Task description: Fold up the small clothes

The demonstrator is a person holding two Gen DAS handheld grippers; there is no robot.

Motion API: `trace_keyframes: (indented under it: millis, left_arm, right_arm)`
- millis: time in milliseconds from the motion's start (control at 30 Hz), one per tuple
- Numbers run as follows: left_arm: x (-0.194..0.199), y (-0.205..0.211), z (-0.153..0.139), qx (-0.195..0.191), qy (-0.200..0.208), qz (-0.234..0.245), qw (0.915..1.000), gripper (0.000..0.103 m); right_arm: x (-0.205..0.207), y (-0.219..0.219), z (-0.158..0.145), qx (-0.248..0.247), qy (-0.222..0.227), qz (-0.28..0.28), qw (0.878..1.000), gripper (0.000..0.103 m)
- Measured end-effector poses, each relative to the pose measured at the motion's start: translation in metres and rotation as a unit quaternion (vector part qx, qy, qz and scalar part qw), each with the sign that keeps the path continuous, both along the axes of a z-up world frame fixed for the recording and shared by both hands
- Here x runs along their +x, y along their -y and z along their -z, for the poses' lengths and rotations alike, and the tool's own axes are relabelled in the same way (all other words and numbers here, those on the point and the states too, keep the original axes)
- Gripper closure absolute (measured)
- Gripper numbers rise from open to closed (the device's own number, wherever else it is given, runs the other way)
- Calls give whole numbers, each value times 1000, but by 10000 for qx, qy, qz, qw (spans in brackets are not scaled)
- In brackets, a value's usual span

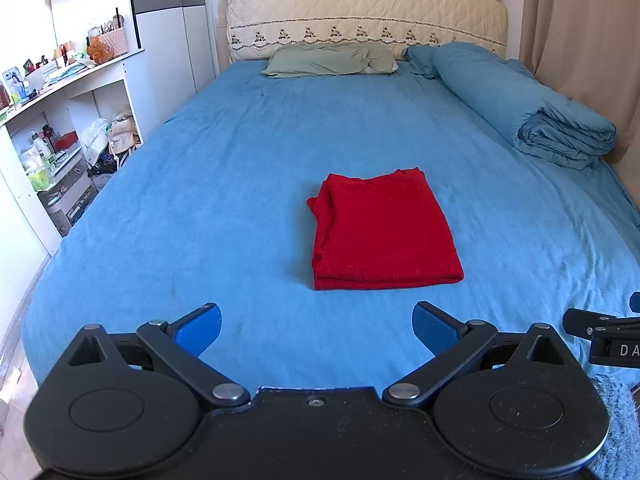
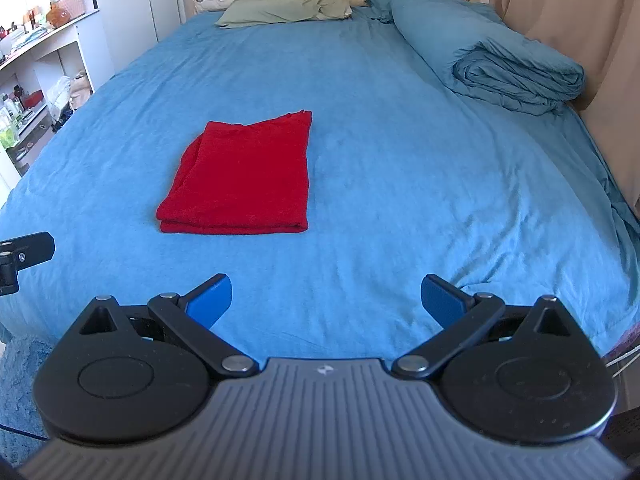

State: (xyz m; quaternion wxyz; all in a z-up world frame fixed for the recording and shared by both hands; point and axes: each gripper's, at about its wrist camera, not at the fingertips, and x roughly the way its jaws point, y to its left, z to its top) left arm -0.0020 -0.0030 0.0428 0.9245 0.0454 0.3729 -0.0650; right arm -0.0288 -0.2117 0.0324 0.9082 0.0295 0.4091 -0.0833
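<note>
Already folded, the red garment [image 1: 384,232] lies as a neat flat rectangle near the middle of the bed [image 1: 200,208], on the blue sheet, with its doubled layers showing along the near edge and some looser folds bunched down its left side. Both claws hang over the near end of the bed, well apart from the cloth. The left claw [image 1: 316,330] stands wide open, its blue pads [image 1: 200,330] spread and holding nothing. The right claw [image 2: 326,300] is likewise spread wide and empty, touching nothing. A rolled blue duvet [image 1: 532,112] lies along the bed's right side, a green pillow [image 1: 332,59] at the head.
</note>
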Motion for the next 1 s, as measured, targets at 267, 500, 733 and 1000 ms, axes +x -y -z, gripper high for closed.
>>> trace_keyframes:
  millis: [267,500,733,1000]
  left_arm:
    - [0,3,0,37,12,28,10000,0]
    - [0,1,1,26,10,40,10000,0]
    - [0,-4,0,26,33,44,10000,0]
    - [0,-5,0,19,33,57,10000,0]
  right_arm:
    - [0,1,1,38,-22,-1,10000,0]
    - [0,4,2,45,-23,-2,10000,0]
    - [0,5,2,38,-26,-6,10000,0]
    - [0,3,3,36,-27,-10,10000,0]
